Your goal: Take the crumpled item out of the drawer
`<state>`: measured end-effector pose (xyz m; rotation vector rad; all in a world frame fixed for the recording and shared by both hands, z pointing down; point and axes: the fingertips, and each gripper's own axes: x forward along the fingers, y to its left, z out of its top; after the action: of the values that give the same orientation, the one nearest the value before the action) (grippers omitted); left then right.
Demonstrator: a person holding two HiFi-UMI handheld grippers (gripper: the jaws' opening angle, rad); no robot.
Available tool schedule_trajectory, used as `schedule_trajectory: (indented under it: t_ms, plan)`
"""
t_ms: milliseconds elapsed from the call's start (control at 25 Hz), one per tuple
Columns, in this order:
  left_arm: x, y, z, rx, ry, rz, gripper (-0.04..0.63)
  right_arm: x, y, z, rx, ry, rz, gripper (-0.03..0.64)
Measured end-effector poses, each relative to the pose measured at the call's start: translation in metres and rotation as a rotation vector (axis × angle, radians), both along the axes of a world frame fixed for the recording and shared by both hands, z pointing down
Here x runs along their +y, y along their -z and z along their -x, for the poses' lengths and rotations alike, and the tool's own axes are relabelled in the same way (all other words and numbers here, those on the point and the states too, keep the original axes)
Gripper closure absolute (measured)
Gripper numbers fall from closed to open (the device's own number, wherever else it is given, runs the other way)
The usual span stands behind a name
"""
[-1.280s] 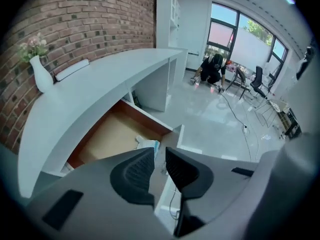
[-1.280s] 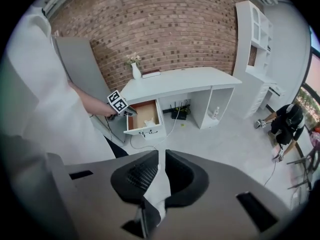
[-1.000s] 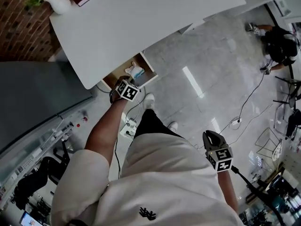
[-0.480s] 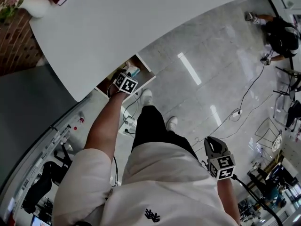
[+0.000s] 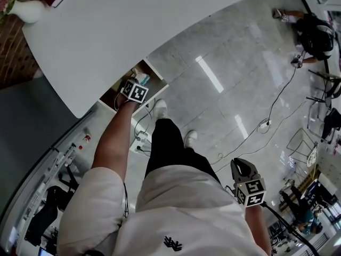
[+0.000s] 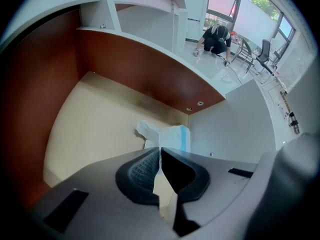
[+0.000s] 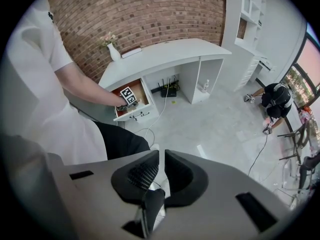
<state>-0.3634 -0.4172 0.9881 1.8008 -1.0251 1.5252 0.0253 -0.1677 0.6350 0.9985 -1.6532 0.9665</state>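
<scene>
Hovering in drawer (image 6: 90, 119), left gripper (image 6: 160, 153) jaws together, empty; crumpled item (image 6: 167, 135) just beyond, at drawer's corner; right gripper (image 7: 161, 156) jaws closed, empty.

Far beyond the fingers (image 7: 143, 175) of the right gripper (image 7: 161, 156), a white desk (image 7: 165, 54) stands against a brick wall (image 7: 150, 14). A white vase (image 7: 114, 52) of flowers sits at the desk's left end. Under the desk are a black router (image 7: 170, 91) and a small bottle (image 7: 206, 86). Well off to the right of the fingers, a person in black (image 7: 275, 100) crouches on the grey floor (image 7: 215, 129), with a cable (image 7: 257, 154) trailing nearby. White shelves (image 7: 247, 9) rise behind.
</scene>
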Motion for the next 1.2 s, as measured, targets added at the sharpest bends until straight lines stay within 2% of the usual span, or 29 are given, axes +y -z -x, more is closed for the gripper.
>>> schedule_trajectory:
  t_ms: [160,320,480,720,880,1200]
  plan:
    - [0.005,0.028,-0.002,-0.024,0.028,-0.040,0.568,0.005,0.006,-0.009,-0.020,0.004,-0.029,0.557]
    - [0.018,0.053,-0.013,-0.006,0.032,-0.044,0.569,0.013,0.010,-0.016,-0.044,0.014,-0.064,0.558]
    - [0.022,0.086,-0.019,0.016,0.064,-0.118,0.570,0.025,0.016,-0.024,-0.073,0.025,-0.104,0.558]
    - [0.050,0.142,-0.031,0.041,0.130,-0.163,0.571,0.046,0.029,-0.046,-0.118,0.031,-0.166,0.560]
    - [0.072,0.188,-0.051,0.069,0.164,-0.206,0.571,0.063,0.042,-0.070,-0.153,0.032,-0.208,0.563]
    - [0.135,0.288,-0.111,0.147,0.172,-0.319,0.571,0.108,0.060,-0.123,-0.209,0.040,-0.291,0.568]
